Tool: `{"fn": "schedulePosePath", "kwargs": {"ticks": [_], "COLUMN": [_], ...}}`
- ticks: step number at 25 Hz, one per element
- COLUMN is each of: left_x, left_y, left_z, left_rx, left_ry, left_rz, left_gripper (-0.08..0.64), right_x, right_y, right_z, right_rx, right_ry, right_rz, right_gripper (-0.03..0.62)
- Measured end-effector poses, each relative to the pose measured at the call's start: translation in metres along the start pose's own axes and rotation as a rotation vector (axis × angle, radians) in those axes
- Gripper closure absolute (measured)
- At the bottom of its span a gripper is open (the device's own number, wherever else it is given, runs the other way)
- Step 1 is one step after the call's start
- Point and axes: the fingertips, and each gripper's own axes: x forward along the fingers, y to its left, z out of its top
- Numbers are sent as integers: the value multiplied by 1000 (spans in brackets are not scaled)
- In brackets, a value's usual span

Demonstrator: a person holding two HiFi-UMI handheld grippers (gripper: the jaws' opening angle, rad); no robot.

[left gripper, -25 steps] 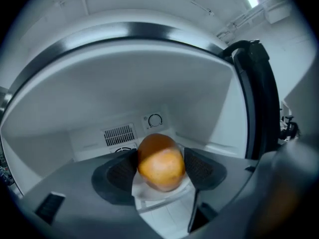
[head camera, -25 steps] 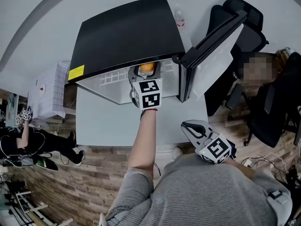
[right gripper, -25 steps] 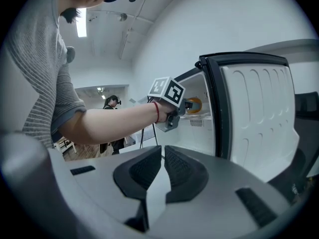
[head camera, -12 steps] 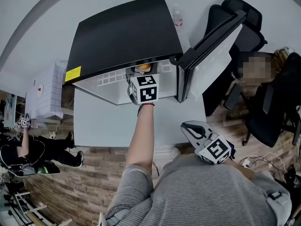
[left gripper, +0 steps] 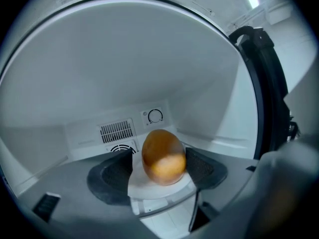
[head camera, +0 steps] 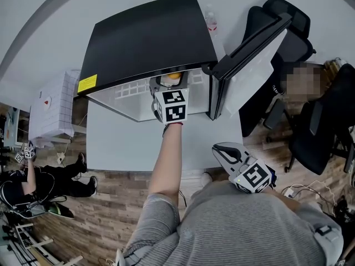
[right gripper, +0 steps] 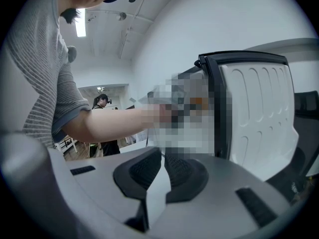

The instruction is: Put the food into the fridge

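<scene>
A white bench (head camera: pixel 127 143) fills the middle of the head view, and a black fridge (head camera: pixel 144 37) stands on its far end, at 12 o'clock. The fridge door (head camera: pixel 249 43) is swung wide open toward 2 o'clock and shows its white moulded inner face. The left claw (left gripper: pixel 158 167) is stretched out on a bare forearm into the open front of the fridge. It grips an orange-brown oval food (left gripper: pixel 162 156), with one dark ribbed pad on each side of it. The food is inside the white fridge compartment, held above its floor. Behind it, on the back wall, are a vent grille (left gripper: pixel 116 130) and a round dial (left gripper: pixel 155 116).

The right claw (right gripper: pixel 162 168) is held low, close to the person's grey striped shirt, at about 4 o'clock in the head view. Its jaws are pressed together with nothing between them, and it points toward the open door.

A clear bottle (head camera: pixel 211 22) stands behind the fridge, at 1 o'clock. A white box (head camera: pixel 55 107) with a grid pattern sits beside the bench, at 9 o'clock. The floor (head camera: pixel 100 209) is wood plank. Black office chairs (head camera: pixel 310 132) stand at 3 o'clock, beyond the door. At 8 o'clock another person (head camera: pixel 33 176) in dark clothes is well apart from the bench and holds a marker cube. The walls are plain and pale, and a strip light runs along the ceiling in the right gripper view.
</scene>
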Motion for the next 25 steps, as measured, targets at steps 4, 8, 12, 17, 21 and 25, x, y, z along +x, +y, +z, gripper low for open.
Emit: {"fn": "schedulePosePath", "kwargs": {"ticks": [4, 8, 12, 17, 21, 25], "left_x": [-3, -6, -12, -18, -24, -31], "left_y": [0, -3, -7, -10, -11, -13], "left_z": [2, 3, 4, 0, -3, -4], "left_rx": [2, 7, 13, 21, 17, 16], "left_ry": [-3, -9, -10, -1, -3, -8], "left_rz": [-5, -13, -20, -21, -23, -27], "left_gripper": [236, 236, 236, 236, 236, 236], "right_x": [-2, -4, -5, -5, -5, -5], "right_y": [2, 4, 5, 10, 13, 14], "right_z": [0, 1, 1, 1, 1, 1], "right_rx": [4, 7, -10, -15, -19, -21], "right_ry": [0, 3, -2, -1, 0, 1], "right_rz": [-4, -6, -3, 7, 8, 7], "right_gripper": [578, 578, 578, 578, 578, 578]}}
